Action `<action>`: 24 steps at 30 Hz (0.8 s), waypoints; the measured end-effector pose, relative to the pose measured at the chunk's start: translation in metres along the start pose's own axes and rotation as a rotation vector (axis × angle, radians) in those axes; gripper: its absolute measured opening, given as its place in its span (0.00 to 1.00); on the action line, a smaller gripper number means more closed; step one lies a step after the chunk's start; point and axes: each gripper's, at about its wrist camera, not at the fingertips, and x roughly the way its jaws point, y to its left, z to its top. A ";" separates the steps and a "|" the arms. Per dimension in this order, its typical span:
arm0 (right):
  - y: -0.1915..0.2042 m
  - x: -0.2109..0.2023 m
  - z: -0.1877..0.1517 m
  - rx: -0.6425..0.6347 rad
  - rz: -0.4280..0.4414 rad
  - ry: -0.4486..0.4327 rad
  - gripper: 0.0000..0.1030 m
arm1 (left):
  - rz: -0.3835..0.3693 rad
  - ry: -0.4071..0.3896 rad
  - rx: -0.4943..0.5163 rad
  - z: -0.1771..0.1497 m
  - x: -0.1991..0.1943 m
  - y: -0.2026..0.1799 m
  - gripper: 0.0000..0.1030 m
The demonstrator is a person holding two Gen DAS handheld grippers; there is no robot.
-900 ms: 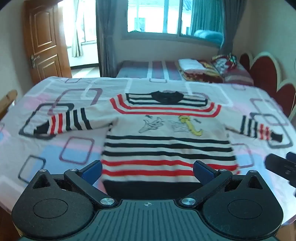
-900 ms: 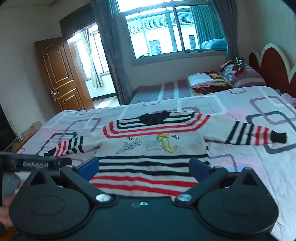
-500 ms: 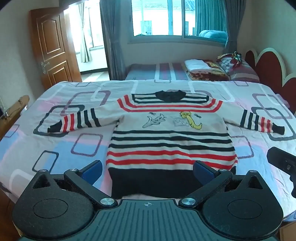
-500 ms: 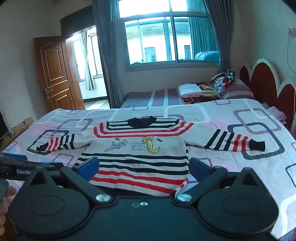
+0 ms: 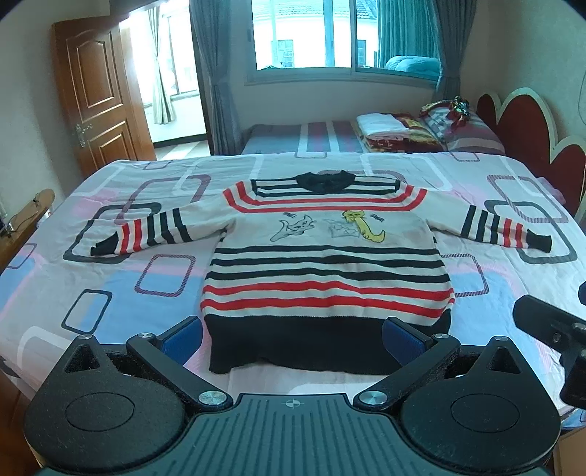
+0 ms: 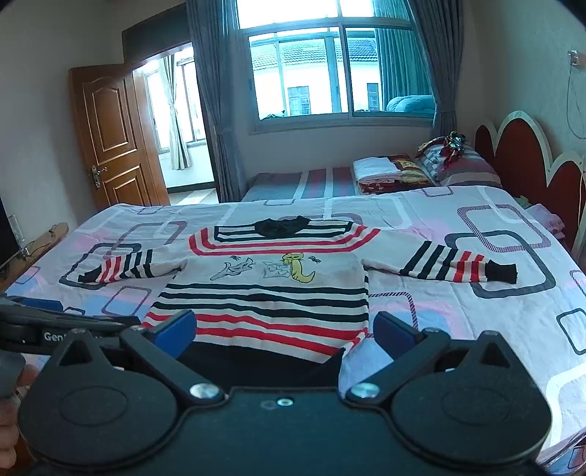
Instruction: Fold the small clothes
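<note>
A small striped sweater (image 5: 326,263) (image 6: 271,293) in cream, black and red lies flat on the bed (image 5: 110,293) (image 6: 476,329), front up, both sleeves spread sideways, dark hem toward me. My left gripper (image 5: 292,338) hangs above the near hem, open, nothing between its blue pads. In the right wrist view my right gripper (image 6: 285,329) is open too, held over the hem's right corner, with nothing in it. Part of the right gripper (image 5: 549,329) shows at the right edge of the left view, and the left gripper (image 6: 55,326) shows at the left edge of the right view.
The bed wears a sheet with rounded-rectangle prints. A red scalloped headboard (image 5: 531,131) stands at the right. Behind lies a second bed (image 5: 329,139) with folded bedding (image 5: 395,131) and pillows. A wooden door (image 5: 99,99) and a window (image 5: 329,33) are at the back. A hand (image 6: 11,410) shows at lower left.
Both grippers have drawn back and risen from the sweater, so more of the bed and room shows. The sweater has not moved. Both stay open.
</note>
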 end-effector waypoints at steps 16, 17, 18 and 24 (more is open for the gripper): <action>-0.005 0.000 0.002 0.019 -0.024 -0.016 0.99 | -0.018 0.031 -0.018 0.012 -0.003 0.004 1.00; -0.003 0.000 0.001 0.018 -0.025 -0.018 0.99 | -0.018 0.031 -0.017 0.011 -0.003 0.003 1.00; -0.003 0.000 0.001 0.018 -0.025 -0.019 0.99 | -0.017 0.032 -0.020 0.012 -0.001 0.004 1.00; -0.003 0.002 0.002 0.019 -0.027 -0.018 0.99 | -0.018 0.038 -0.023 0.013 0.004 0.005 1.00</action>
